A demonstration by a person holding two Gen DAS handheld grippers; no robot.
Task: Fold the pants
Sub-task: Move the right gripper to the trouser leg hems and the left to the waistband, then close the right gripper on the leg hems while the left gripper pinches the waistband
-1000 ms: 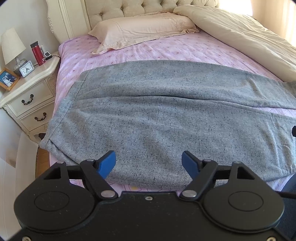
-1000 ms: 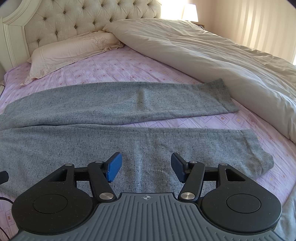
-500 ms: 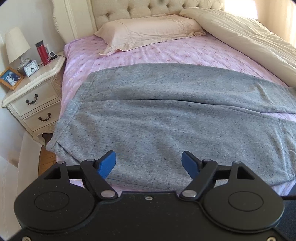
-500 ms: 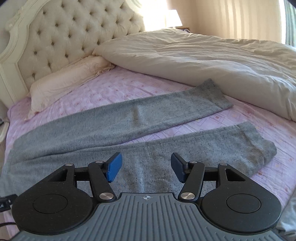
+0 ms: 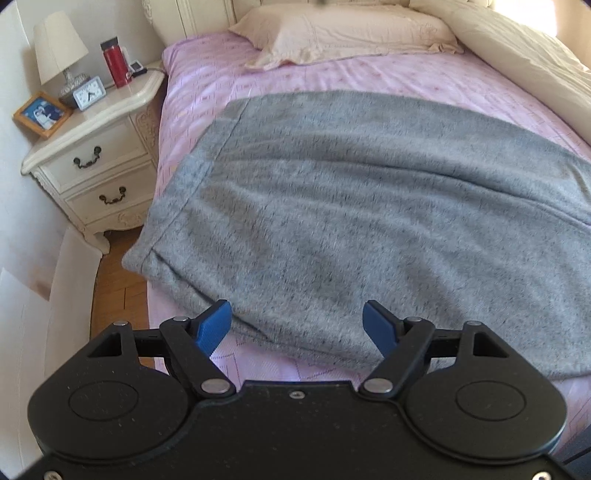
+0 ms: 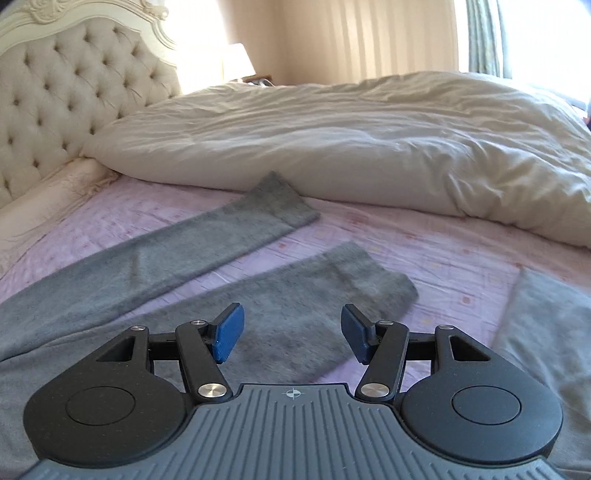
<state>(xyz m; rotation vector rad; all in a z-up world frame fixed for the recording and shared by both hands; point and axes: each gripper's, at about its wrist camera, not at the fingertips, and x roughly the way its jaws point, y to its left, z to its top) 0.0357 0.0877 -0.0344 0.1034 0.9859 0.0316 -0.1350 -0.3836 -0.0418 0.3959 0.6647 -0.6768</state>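
Observation:
Grey pants (image 5: 354, 206) lie spread flat on the pink bed sheet (image 5: 280, 70), waistband toward the left bed edge. In the right wrist view the two legs (image 6: 207, 236) run apart toward the duvet, the near leg's cuff (image 6: 373, 280) just ahead of my right gripper. My left gripper (image 5: 297, 325) is open and empty, hovering over the near edge of the pants by the waistband corner. My right gripper (image 6: 291, 332) is open and empty, above the near leg close to its cuff.
A cream duvet (image 6: 369, 147) is piled along the far right of the bed. A pillow (image 5: 343, 33) lies by the tufted headboard (image 6: 74, 99). A white nightstand (image 5: 92, 147) with lamp, clock, photo frame and red bottle stands left of the bed. Another grey cloth (image 6: 554, 332) lies at right.
My left gripper has moved left toward the waistband end and closer to the pants. My right gripper has swung right and lower toward the near leg's cuff. Both stayed open.

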